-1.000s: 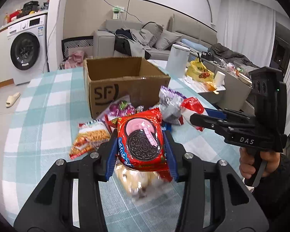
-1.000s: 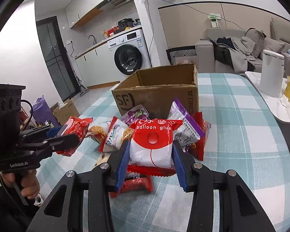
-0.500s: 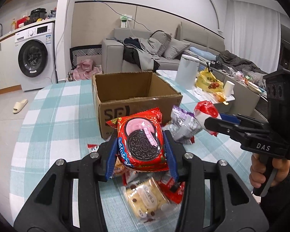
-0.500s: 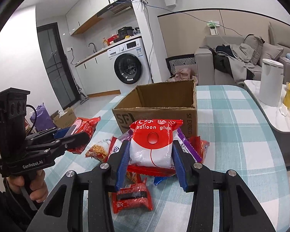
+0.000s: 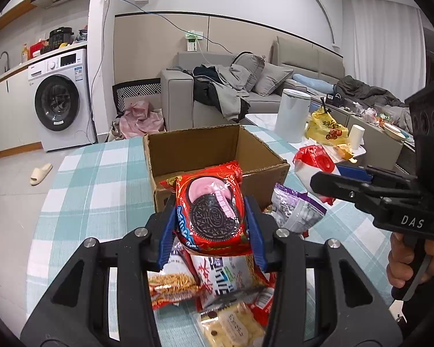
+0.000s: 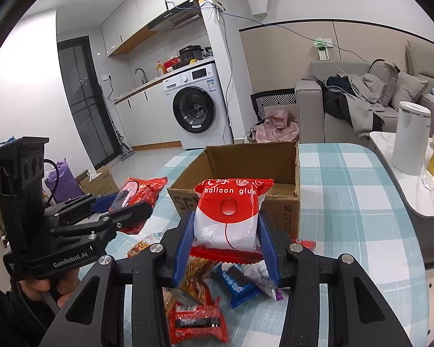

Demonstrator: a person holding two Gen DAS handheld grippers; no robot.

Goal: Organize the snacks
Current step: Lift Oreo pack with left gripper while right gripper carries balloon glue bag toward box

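Left tool (image 5: 211,222) clamps red Oreo cookie packet (image 5: 214,208), right tool (image 6: 226,238) clamps red-white balloon-glue bag (image 6: 228,217). Both just short of open brown cardboard box (image 6: 247,156) (straight ahead), left pkt nearer.

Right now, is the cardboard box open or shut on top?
Open. The cardboard box has no flaps over its top, and both wrist views look straight onto its bare brown inner walls.

A red Oreo cookie packet (image 5: 214,212) and a white-and-red "balloon glue" bag (image 6: 228,217) stand upright in the air. Behind them an open brown cardboard box (image 5: 217,156) sits mid-table, other snack packets (image 5: 228,277) strewn before it.
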